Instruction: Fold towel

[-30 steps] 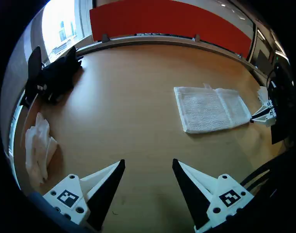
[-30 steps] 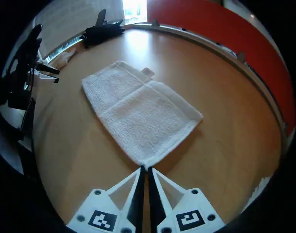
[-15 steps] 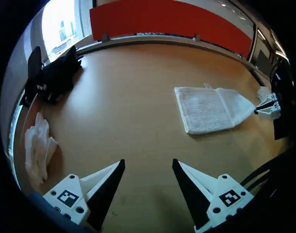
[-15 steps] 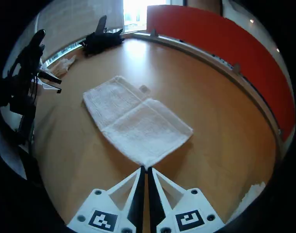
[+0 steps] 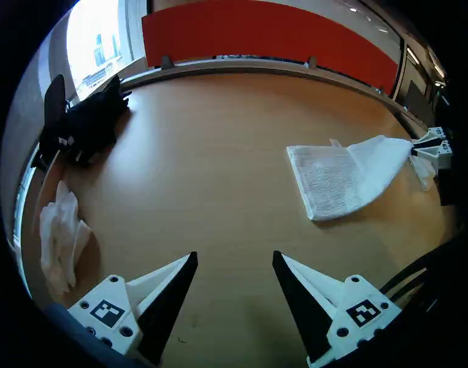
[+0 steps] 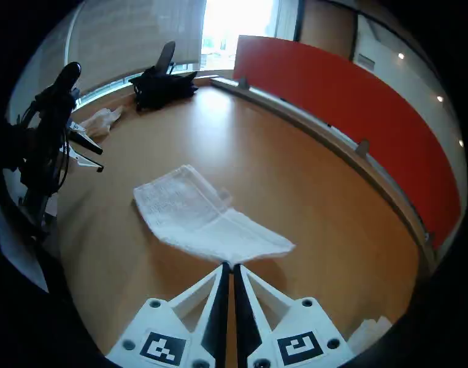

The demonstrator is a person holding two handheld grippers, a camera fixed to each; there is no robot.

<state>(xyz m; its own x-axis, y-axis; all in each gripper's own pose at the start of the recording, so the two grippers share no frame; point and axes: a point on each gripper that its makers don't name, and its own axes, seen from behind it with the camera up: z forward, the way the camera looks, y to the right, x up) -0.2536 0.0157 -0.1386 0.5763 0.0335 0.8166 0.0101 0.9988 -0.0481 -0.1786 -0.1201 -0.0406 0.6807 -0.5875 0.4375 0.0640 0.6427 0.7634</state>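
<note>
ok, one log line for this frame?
right gripper: shut on towel corner | towel: that end raised, rest on table | left gripper: open, away from towel

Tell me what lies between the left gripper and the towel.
Bare tabletop: in the left gripper view, nothing sits between the open left gripper and the towel.

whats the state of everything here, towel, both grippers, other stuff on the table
towel, one corner raised off the table, far end lying flat
right gripper, jaws shut on the towel's corner
left gripper, jaws open, holding nothing, above bare table
crumpled white cloth, bunched up, lying near the table's edge
black bag, slumped by the table's edge, apart from the towel
</note>
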